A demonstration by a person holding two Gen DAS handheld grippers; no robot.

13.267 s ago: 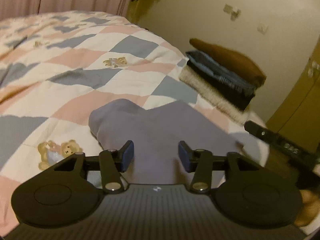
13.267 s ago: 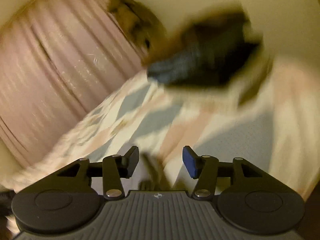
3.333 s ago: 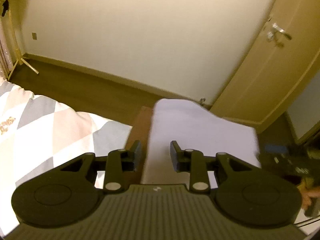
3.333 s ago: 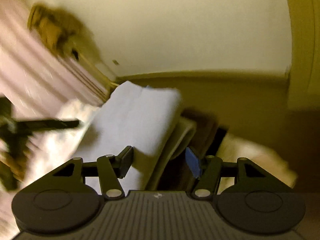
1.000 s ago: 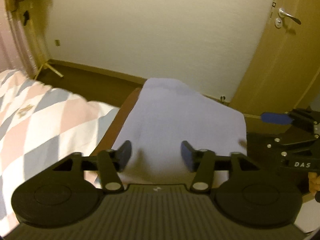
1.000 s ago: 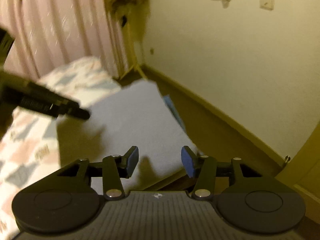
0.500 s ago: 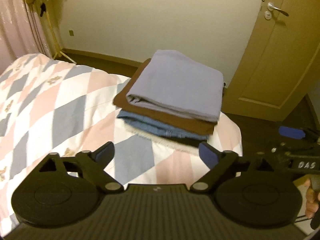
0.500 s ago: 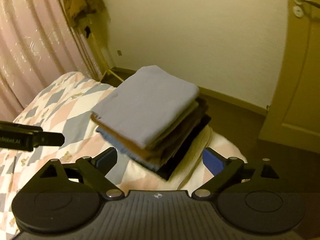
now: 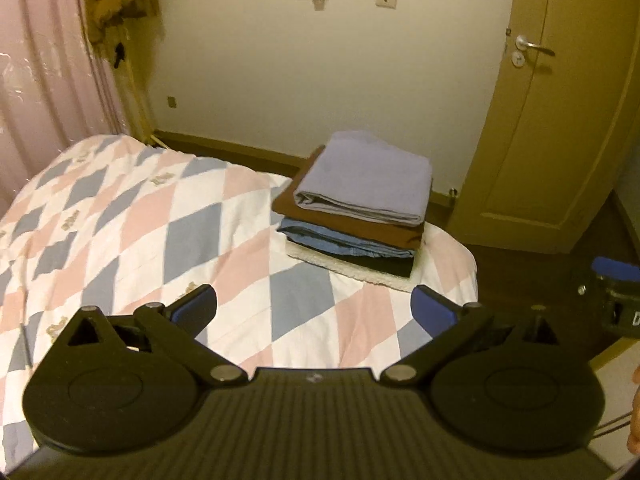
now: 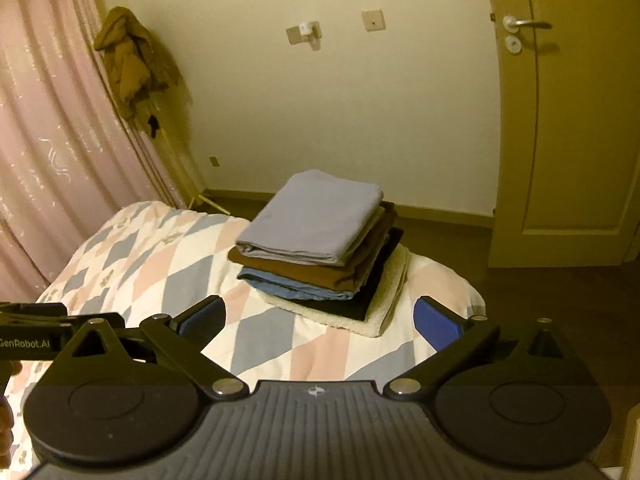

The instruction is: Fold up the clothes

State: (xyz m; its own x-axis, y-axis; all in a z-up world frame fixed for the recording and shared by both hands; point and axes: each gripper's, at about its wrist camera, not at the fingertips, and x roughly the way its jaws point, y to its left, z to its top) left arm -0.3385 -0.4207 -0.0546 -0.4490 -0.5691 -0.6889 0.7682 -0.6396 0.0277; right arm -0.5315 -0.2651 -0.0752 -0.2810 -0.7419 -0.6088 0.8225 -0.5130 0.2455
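Ahead of both wide-open, empty grippers, left gripper (image 9: 314,306) and right gripper (image 10: 320,316), lies the folded stack (image 9: 360,204).

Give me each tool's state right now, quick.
Left tool: open, holding nothing.
Right tool: open, holding nothing; the lavender garment lies on top of the stack.
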